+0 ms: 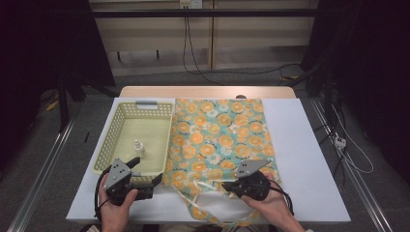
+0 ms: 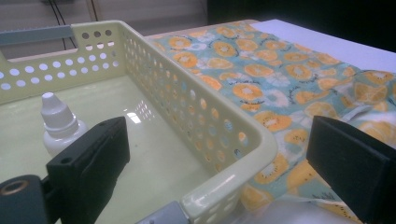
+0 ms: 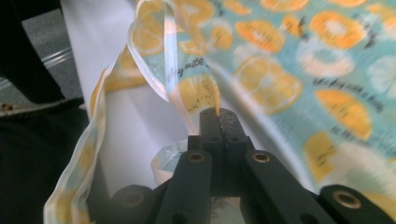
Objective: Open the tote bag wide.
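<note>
A teal fabric bag [image 1: 217, 135] printed with orange fruit slices lies flat on the white table, its opening and handle straps [image 1: 193, 193] toward the front edge. My right gripper [image 1: 226, 186] is shut on the bag's front edge; in the right gripper view the pads [image 3: 218, 116] pinch the cloth [image 3: 303, 60] where a strap [image 3: 168, 51] meets it. My left gripper [image 1: 145, 171] stands open at the near right corner of the pale yellow basket [image 1: 113, 130]. Its jaws [image 2: 217, 140] straddle the basket wall [image 2: 187, 107]. A small white dropper bottle [image 1: 139, 148] [image 2: 58, 122] stands inside the basket.
The basket has grey handles at its far end [image 1: 146, 103] and near end [image 2: 159, 217]. The bag [image 2: 280, 79] lies right beside the basket. Bare white table [image 1: 300, 145] lies to the right of the bag. A loose strap loop [image 3: 88, 154] hangs past the table's front edge.
</note>
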{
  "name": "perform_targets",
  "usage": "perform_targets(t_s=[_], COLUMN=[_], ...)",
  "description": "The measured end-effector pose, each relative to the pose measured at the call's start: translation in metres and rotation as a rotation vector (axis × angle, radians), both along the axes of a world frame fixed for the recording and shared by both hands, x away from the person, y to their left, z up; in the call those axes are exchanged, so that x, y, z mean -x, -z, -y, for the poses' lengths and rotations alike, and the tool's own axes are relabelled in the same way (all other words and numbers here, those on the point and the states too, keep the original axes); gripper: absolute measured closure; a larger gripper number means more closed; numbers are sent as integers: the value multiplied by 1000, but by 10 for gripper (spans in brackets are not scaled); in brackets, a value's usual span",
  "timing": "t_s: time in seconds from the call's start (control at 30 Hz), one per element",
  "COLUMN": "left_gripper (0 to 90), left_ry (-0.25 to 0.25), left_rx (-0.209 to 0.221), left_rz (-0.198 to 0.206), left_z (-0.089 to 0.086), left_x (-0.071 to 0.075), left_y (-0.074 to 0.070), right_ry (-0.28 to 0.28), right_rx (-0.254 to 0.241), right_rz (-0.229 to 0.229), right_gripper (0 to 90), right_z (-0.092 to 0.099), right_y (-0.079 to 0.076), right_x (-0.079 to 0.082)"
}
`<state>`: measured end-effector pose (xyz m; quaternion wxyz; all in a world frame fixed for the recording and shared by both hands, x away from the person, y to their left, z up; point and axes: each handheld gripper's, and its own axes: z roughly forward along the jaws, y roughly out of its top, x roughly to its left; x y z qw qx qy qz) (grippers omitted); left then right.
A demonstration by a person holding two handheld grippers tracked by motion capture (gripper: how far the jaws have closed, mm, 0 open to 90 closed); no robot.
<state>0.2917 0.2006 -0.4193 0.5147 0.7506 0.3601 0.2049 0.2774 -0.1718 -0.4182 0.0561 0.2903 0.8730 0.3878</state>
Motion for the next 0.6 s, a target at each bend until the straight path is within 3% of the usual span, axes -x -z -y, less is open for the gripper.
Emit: perform_targets(t_s=[0.27,0.6], left_gripper=[58,57], left_ry=[-1,4], left_rx=[2,3], left_rz=[-1,-3], left_z=[-1,0], left_x=[0,0], left_y=[0,0], right_ry=[34,94], right_rx=[-40,-72], right_rz=[61,60], right_gripper=[900,900], right_z=[3,7], right_y=[-17,-19], right_x=[-25,-57])
